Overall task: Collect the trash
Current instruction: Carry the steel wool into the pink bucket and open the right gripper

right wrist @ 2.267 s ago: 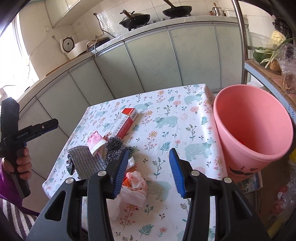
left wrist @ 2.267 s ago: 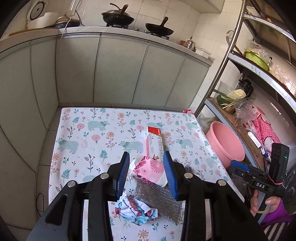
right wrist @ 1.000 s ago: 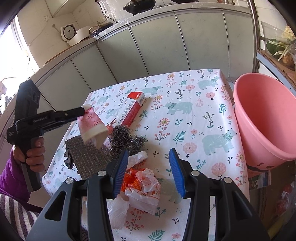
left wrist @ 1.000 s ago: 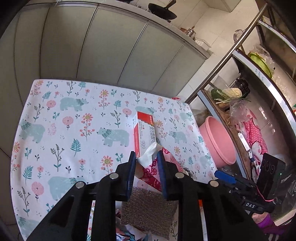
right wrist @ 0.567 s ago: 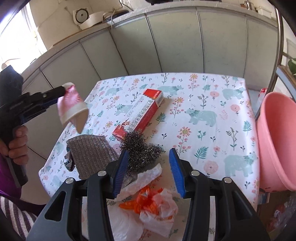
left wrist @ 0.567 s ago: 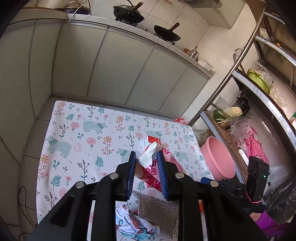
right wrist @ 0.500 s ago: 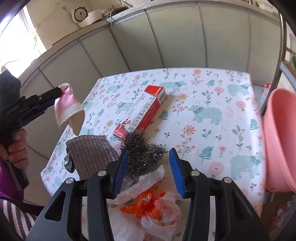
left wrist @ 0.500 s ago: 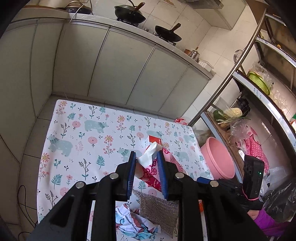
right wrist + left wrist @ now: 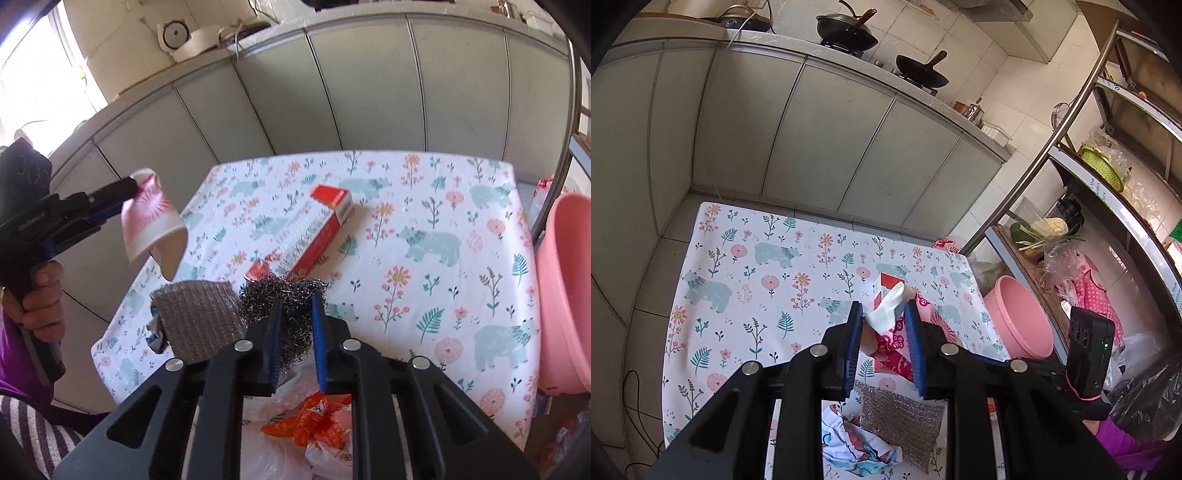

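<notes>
Pale green cabinet doors (image 9: 820, 147) ran behind a low table under a floral bear-print tablecloth (image 9: 443, 229), with two black woks (image 9: 846, 33) up on the counter. Off the tabletop's right edge stood a pink plastic basin (image 9: 1019, 317).

At the near left corner, the left gripper (image 9: 882, 325) was raised off the cloth, its jaws clamped on the rim of a crushed pink paper cup (image 9: 151, 218), which hung tilted in the air above that corner. Below it, a grey mesh scouring cloth (image 9: 195, 314) lay over a crumpled printed wrapper (image 9: 857, 443).

Just beside the cloth, near the front edge, sat a steel wool scourer (image 9: 284, 295). The right gripper (image 9: 297, 317) had just been closing, and its blue pads now pinched the wire ball between them. A red and white carton (image 9: 317, 225) lay toward the middle, its near end touching the scourer. A white and orange plastic bag (image 9: 314, 424) was bunched at the front edge beneath the right gripper.
</notes>
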### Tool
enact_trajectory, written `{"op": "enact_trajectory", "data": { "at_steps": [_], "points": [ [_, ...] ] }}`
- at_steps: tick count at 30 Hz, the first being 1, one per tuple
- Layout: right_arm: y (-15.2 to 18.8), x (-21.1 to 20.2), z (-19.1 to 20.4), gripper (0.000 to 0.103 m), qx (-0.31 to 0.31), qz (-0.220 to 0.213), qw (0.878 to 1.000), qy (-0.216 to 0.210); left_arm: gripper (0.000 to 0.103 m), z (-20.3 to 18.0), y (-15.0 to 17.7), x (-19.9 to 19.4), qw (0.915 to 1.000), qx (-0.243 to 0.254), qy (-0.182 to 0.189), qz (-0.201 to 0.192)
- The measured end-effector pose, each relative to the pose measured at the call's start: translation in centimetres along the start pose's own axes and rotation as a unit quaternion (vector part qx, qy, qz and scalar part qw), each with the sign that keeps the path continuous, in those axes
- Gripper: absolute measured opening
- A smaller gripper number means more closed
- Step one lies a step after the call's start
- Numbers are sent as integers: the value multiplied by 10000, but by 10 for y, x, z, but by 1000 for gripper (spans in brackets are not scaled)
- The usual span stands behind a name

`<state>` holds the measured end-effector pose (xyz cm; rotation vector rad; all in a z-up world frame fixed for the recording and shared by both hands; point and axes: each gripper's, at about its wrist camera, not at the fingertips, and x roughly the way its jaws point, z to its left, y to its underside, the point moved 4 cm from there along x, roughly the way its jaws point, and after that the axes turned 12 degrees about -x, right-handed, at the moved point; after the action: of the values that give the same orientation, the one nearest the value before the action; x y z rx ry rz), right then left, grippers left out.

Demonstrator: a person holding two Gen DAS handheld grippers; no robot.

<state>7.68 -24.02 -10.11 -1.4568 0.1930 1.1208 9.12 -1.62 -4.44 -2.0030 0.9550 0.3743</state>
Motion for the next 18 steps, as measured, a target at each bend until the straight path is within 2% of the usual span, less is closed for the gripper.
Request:
{"op": "enact_trajectory", "data": {
  "at_steps": [7,12,18],
  "points": [
    [-11,-42,-7,15,126,-619,9979,145,22,-23,-6,-7,9998,138,67,-160],
    [-13,-74,-19,15,206,-1000,9937,465,22,-55,-10,-8,9987,357,232,-276],
    [-8,-109,-46,15,432,-1332,9858,922,22,-103,-11,11,9961,709,484,-200]
  ]
}}
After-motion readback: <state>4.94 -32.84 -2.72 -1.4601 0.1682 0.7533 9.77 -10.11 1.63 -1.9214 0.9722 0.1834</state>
